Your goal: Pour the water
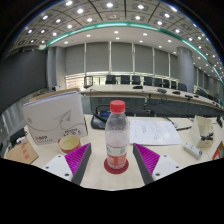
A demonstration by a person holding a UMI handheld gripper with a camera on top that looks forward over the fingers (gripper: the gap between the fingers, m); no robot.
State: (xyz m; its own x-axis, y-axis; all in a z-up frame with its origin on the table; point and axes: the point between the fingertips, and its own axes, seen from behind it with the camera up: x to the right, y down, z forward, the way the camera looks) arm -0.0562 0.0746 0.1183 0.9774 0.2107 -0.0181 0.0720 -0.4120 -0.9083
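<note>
A clear plastic water bottle (pixel 117 135) with a red cap and a red-and-white label stands upright on a round red coaster (pixel 116 166) on the light table (pixel 150 170). My gripper (pixel 117 160) is open, and the bottle stands between its two fingers with a gap at either side. The purple pads (pixel 79 158) flank the bottle's lower half. A small paper cup (pixel 69 144) sits to the left, just beyond the left finger.
A large white box (pixel 52 117) stands behind the cup at the left. Sheets of paper (pixel 155 130) lie beyond the bottle to the right. Small items (pixel 205 137) sit at the far right. Desks and black chairs (pixel 130 82) fill the room behind.
</note>
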